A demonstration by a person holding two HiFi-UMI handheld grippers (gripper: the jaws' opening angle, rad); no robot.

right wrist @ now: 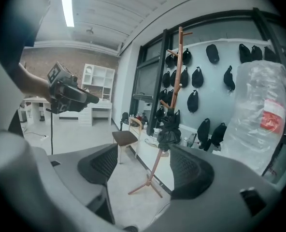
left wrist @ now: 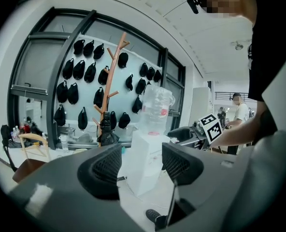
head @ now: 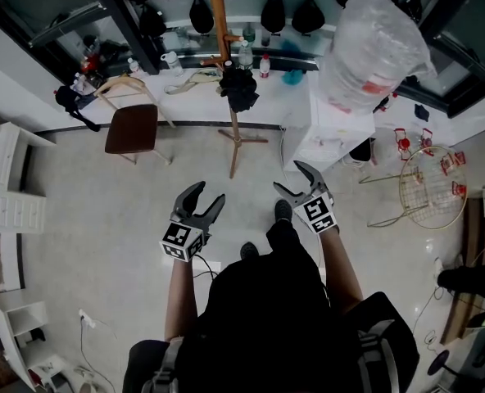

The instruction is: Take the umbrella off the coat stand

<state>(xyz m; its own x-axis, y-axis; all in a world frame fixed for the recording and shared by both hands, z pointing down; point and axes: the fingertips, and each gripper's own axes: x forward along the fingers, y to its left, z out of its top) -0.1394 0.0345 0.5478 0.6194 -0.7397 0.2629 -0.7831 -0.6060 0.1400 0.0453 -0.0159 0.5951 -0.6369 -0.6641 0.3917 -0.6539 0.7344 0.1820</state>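
Hanging from the wooden coat stand (head: pixel 234 133), the black folded umbrella (right wrist: pixel 169 132) keeps its long axis upright along the pole, with the bunched fabric lowest. Both forearms reach forward side by side, well apart from it. The left gripper (head: pixel 210 191) and right gripper (head: pixel 287 176) point towards the stand, their jaws spread with nothing between them.

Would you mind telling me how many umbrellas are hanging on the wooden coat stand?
1. A black folded umbrella hangs on the wooden coat stand, left of the white water dispenser in the head view. No other umbrella shows in any view.
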